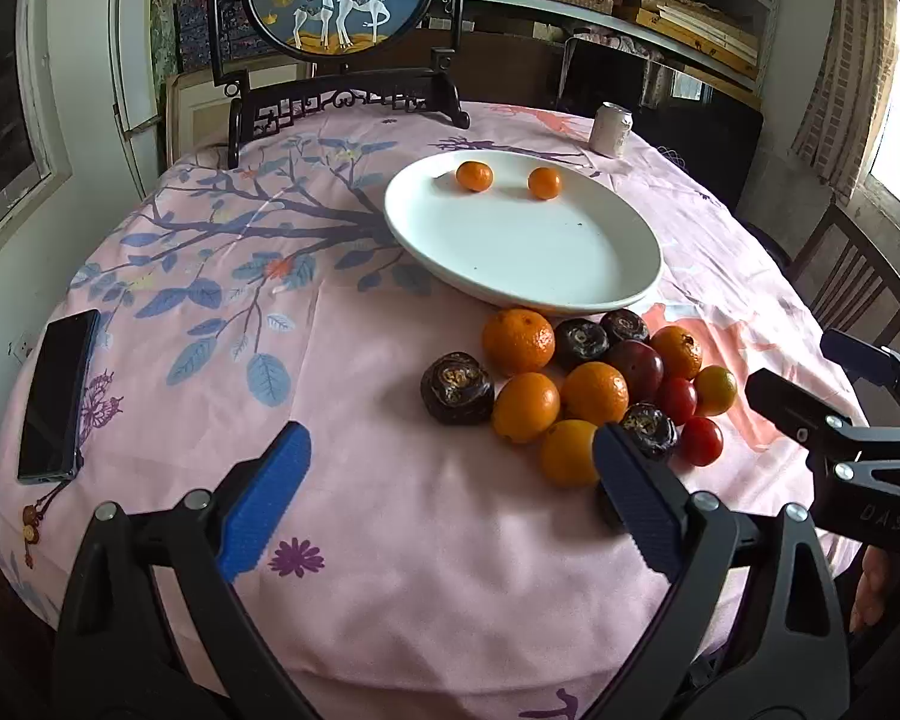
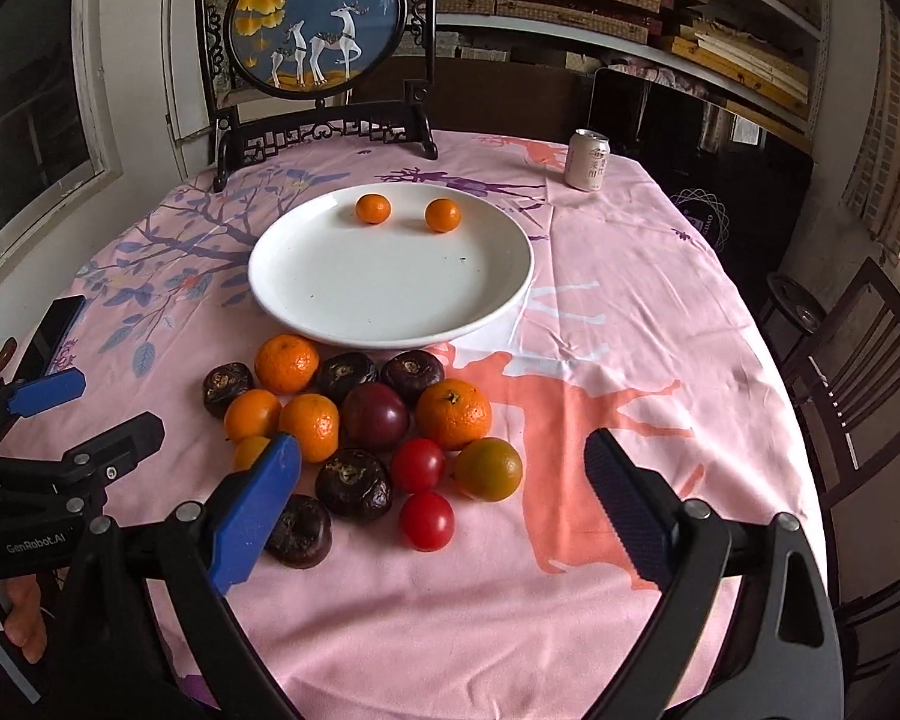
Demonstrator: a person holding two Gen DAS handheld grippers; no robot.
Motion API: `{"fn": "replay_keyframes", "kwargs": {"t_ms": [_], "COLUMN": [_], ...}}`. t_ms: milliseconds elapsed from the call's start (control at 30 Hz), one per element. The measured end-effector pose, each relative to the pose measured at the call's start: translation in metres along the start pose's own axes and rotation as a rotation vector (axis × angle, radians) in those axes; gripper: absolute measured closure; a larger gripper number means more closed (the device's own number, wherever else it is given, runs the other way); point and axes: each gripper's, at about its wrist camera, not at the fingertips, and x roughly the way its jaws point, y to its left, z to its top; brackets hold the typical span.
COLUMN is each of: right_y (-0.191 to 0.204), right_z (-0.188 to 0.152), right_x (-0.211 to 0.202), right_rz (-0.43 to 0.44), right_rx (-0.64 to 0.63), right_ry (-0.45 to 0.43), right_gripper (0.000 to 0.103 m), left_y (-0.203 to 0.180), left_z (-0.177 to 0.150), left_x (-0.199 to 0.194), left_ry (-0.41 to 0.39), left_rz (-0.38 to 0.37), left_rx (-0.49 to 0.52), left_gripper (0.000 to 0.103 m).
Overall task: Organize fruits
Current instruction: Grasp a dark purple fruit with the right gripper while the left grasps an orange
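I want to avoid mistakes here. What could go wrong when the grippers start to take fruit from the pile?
The fruits in the pile touch each other, so pulling one may roll its neighbours. The two small oranges on the white plate lie loose and could roll if the plate is bumped.

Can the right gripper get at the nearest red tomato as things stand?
Probably yes: the right gripper is open, and the nearest red tomato sits at the pile's near edge, with bare cloth on its right side.
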Motion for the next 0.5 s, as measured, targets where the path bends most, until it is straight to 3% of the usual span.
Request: {"fn": "replay_keyframes", "kwargs": {"t_ms": [267,500], "right_y": [0.014,0.041], "right_z": [-0.015,-0.042], "right_x": [0.0,0.013], "right_rz": [0.02,0.191], "right_rx": [-0.038,-0.088], "right_ry": [0.04,0.119], "right_gripper": [0.007,0.008], "left_y": [0.006,0.019], "left_z": [-0.001,-0.01], "left_x": [-0.007,0.0], "left_ry": [-0.01,0.02], "left_rz": [0.007,0.033], "left_rx": [-0.012,-0.041], "left_gripper": [0.006,0.006]}}
